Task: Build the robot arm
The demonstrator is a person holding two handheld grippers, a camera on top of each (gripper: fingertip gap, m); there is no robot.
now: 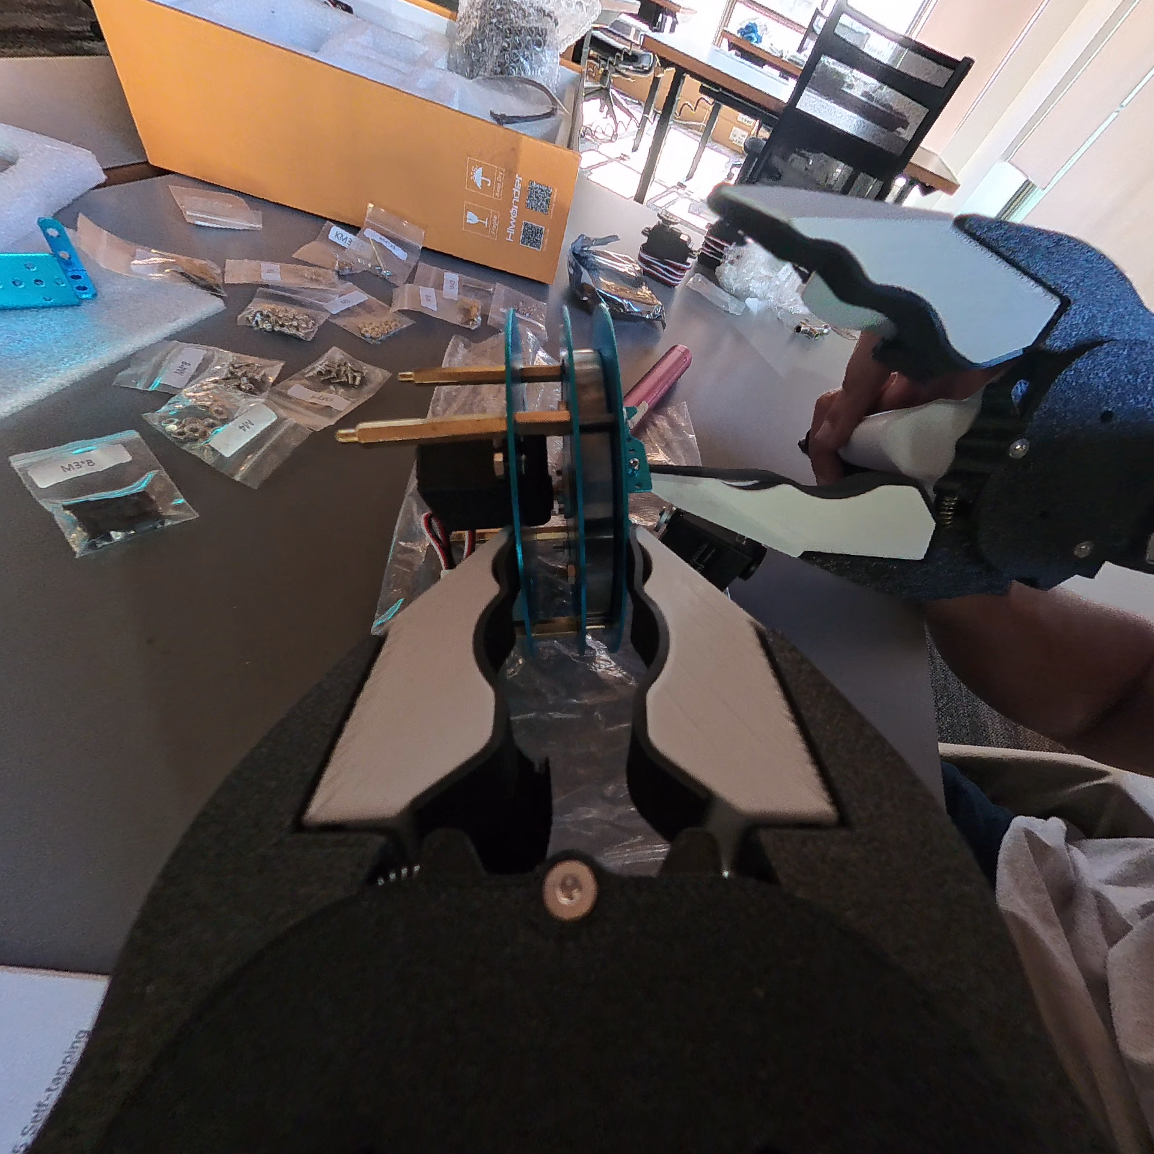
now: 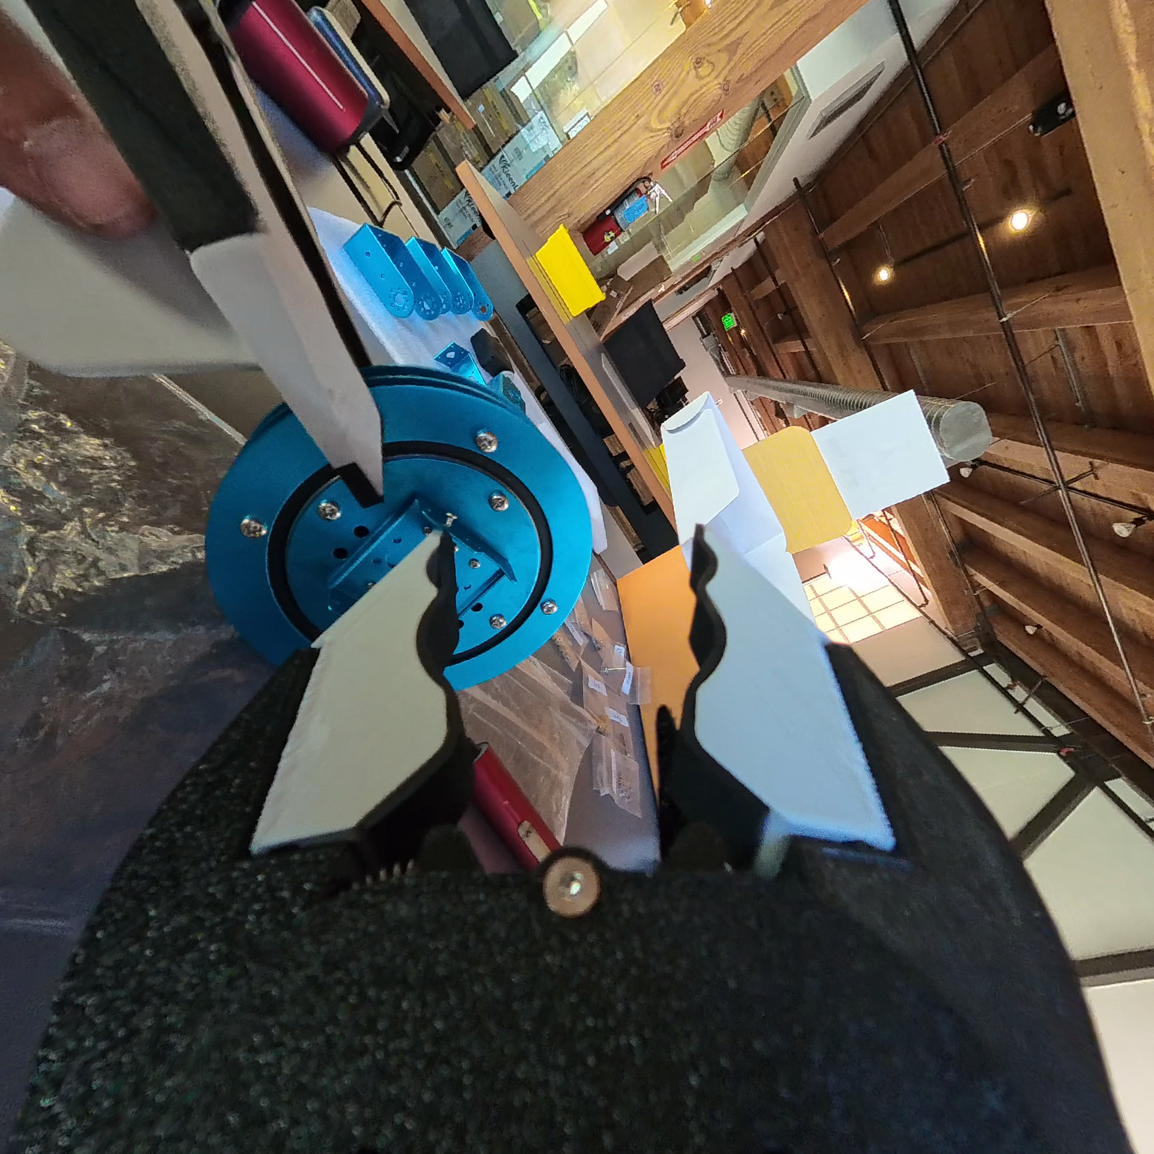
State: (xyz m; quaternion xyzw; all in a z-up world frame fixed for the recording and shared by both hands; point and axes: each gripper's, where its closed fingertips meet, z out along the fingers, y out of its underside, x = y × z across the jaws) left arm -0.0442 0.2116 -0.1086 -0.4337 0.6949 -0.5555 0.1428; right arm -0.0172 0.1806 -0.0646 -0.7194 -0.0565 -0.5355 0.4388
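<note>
Left wrist view: a blue disc assembly (image 1: 565, 481) with brass standoffs (image 1: 462, 431) is clamped edge-on between the jaws of the left gripper (image 1: 571, 562), above the grey tabletop (image 1: 187, 687). Just right of the assembly, the right gripper (image 1: 693, 337) is held with jaws wide apart, its lower finger touching the assembly's small bracket. Small hardware bags (image 1: 243, 387) lie left of the assembly, an orange box (image 1: 325, 131) behind.

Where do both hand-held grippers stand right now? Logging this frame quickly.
Left hand-held gripper: shut on the blue disc assembly, held on edge.
Right hand-held gripper: open, holding nothing; one fingertip right at the assembly's small blue bracket.
</note>
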